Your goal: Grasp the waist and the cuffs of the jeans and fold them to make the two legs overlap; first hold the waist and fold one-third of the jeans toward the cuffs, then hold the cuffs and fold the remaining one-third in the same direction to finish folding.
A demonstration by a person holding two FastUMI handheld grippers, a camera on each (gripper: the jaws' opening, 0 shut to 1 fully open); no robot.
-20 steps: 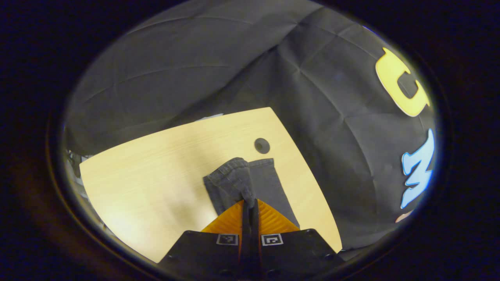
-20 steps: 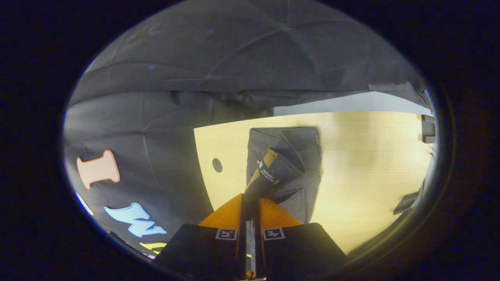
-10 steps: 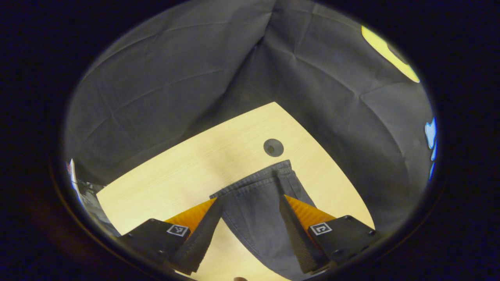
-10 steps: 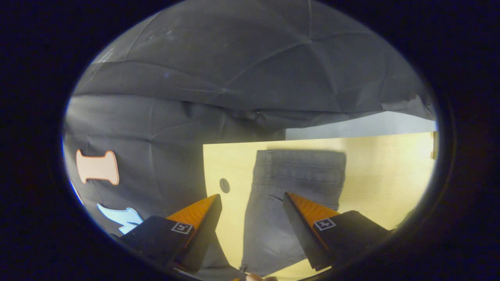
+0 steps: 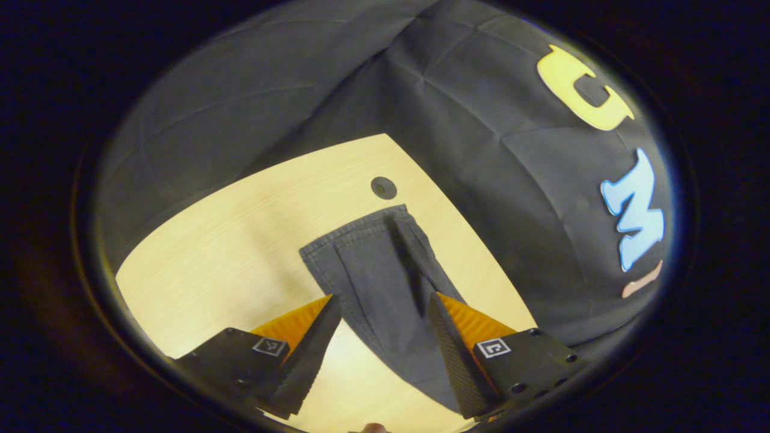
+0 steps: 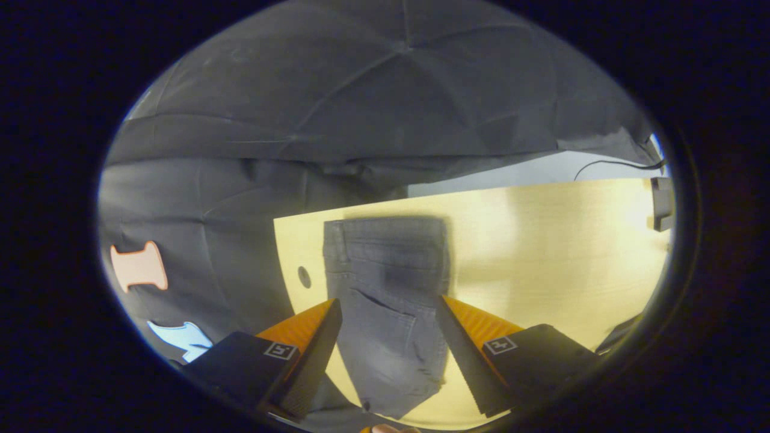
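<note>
Dark grey jeans lie flat on the pale wooden table with one leg over the other. In the left gripper view the cuffs point toward the far table edge, and the legs run back between my fingers. My left gripper is open above the legs, holding nothing. In the right gripper view the waist lies at the far end, with a back pocket nearer me. My right gripper hangs open above the seat of the jeans, empty.
A round cable hole sits in the table just beyond the cuffs, and shows as the same hole left of the waist. The table edge runs close along the jeans. Dark devices and a cable lie at the far right.
One second ago both grippers were shut, the left on the cuffs and the right on the waist, held up. Both let go and opened; the jeans now lie flat, and both grippers have drawn back.
</note>
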